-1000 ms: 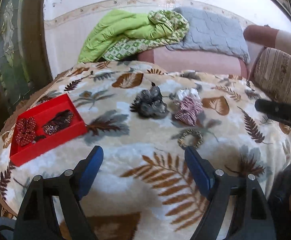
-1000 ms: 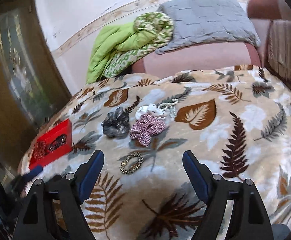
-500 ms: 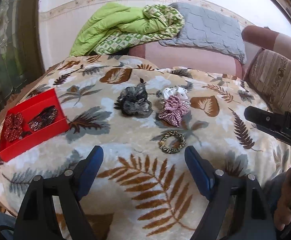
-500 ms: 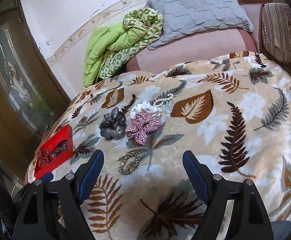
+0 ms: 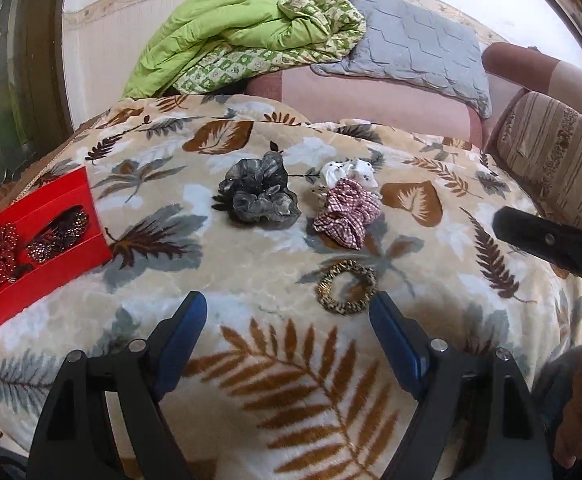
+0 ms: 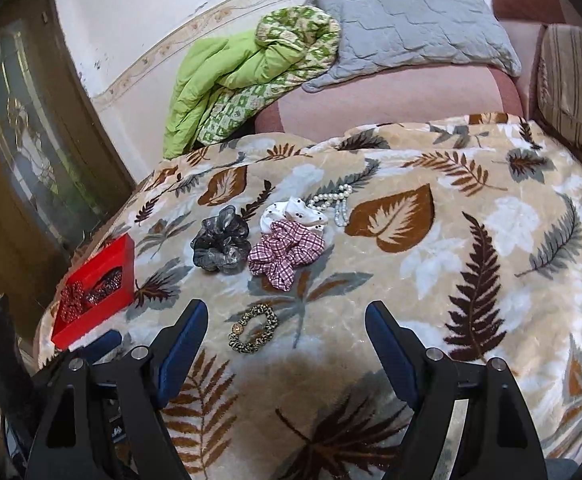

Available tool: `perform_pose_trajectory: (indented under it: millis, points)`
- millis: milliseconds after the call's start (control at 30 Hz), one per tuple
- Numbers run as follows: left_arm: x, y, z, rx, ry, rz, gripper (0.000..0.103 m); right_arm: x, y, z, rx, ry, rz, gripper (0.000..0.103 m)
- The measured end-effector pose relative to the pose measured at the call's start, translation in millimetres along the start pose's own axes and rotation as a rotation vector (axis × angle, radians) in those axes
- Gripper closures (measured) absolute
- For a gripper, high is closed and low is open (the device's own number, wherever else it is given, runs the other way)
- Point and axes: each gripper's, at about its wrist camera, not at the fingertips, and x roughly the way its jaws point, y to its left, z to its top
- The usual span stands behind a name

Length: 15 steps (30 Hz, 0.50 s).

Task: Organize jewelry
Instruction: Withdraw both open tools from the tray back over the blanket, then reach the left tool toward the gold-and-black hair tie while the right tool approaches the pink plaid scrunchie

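On the leaf-print blanket (image 5: pixel 291 380) the leopard-print scrunchie (image 5: pixel 346 287) lies just beyond the left gripper (image 5: pixel 287 316), whose jaws are spread wide with nothing between them; the right gripper (image 6: pixel 287 320) is equally spread and empty. Farther off sit a grey scrunchie (image 5: pixel 259 194), a checked scrunchie (image 5: pixel 349 210) touching a white spotted one (image 6: pixel 291 210), and a pearl strand (image 6: pixel 335 200) seen only from the right wrist. The red box (image 5: pixel 39 240) at far left holds two dark sparkly pieces, hard to identify, and its near-left corner is cut off.
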Motion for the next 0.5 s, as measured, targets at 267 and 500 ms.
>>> perform_pose_trajectory:
  millis: [267,500]
  points:
    - [24,6,24,0.017,0.055,-0.076,0.021,27,12,55,-0.022,0.035,0.026,0.018]
    - [67,3,34,-0.032,0.086,-0.145,0.029,84,13,104,-0.035,0.04,0.069,0.018]
